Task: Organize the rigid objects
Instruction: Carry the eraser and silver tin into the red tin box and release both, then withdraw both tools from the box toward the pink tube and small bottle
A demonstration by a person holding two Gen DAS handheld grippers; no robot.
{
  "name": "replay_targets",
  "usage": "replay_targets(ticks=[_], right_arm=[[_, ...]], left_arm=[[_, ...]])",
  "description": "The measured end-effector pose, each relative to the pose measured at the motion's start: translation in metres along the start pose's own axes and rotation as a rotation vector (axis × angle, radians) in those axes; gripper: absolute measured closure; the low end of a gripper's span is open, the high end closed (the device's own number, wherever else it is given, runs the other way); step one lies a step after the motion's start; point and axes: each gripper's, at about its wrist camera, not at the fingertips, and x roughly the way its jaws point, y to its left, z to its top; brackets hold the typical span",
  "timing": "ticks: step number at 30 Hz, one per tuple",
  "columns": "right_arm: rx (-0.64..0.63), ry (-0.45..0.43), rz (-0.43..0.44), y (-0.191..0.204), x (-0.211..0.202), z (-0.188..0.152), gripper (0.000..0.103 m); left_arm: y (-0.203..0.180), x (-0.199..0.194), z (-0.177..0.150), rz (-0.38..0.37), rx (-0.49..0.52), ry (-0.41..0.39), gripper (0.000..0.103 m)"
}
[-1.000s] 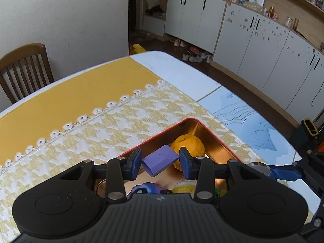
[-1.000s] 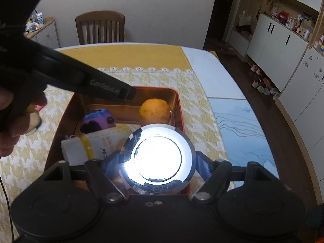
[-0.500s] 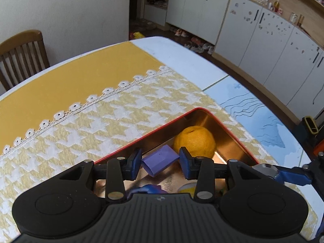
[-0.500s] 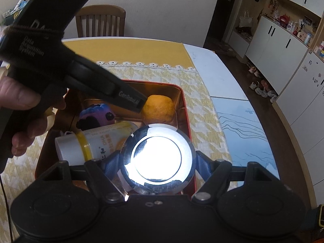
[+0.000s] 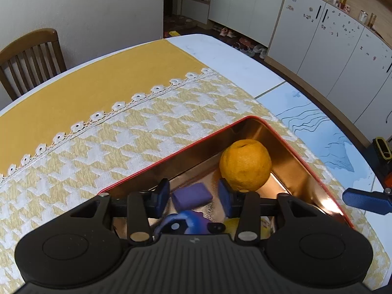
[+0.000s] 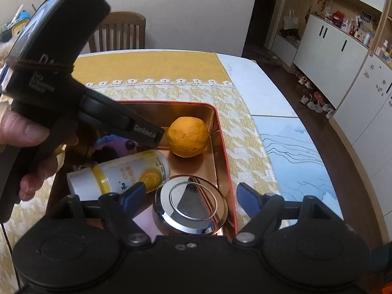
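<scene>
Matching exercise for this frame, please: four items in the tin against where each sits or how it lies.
Items:
1. orange
2. yellow-and-white bottle
3. purple block
4. shiny metal canister

States:
a. lying on its side
b. in the tin's far corner
c. upright, between the open right tongs
d. flat on the tin floor, between the open left tongs

Pairs: 1-b, 2-a, 3-d, 4-c

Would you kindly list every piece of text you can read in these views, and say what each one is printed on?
"GenRobot.AI": side of the left tongs.
"Data Acquisition System": the left tongs' black body, higher up.
Lettering on the yellow-and-white bottle: too small to read.
Nothing legible in the left wrist view.
</scene>
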Motion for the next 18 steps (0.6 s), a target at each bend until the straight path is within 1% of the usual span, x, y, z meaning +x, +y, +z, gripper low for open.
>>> replay_targets(ticks=[1,2,7,10,12,14,18], right_arm=[[0.008,-0.006,0.004,-0.001,-0.002,0.000,0.019],[0.016,-0.009,0.007,-0.003,-0.003,0.000,0.018],[0.042,-0.027,0.027,-0.004,-0.012,0.001,0.015],[0.062,-0.039,0.041,-0.005,-0.019,0.001,0.012],[0.075,-0.048,0.047,-0.005,-0.024,0.002,0.008],[0.080,-0.059,0.052,-0.003,-0.030,0.002,0.006],[0.078,-0.084,0.055,0.001,-0.044,0.001,0.002]], left_arm=[[0.000,-0.003,0.000,-0.003,-0.002,-0.009,0.047],[0.001,-0.006,-0.001,-0.004,-0.004,-0.019,0.042],[0.002,-0.023,-0.003,-0.015,-0.005,-0.047,0.041],[0.002,-0.038,-0.006,-0.022,0.016,-0.070,0.041],[0.002,-0.048,-0.009,-0.016,0.035,-0.089,0.040],[0.004,-0.059,-0.012,-0.017,0.039,-0.105,0.037],[0.012,-0.081,-0.021,-0.022,0.049,-0.140,0.035]])
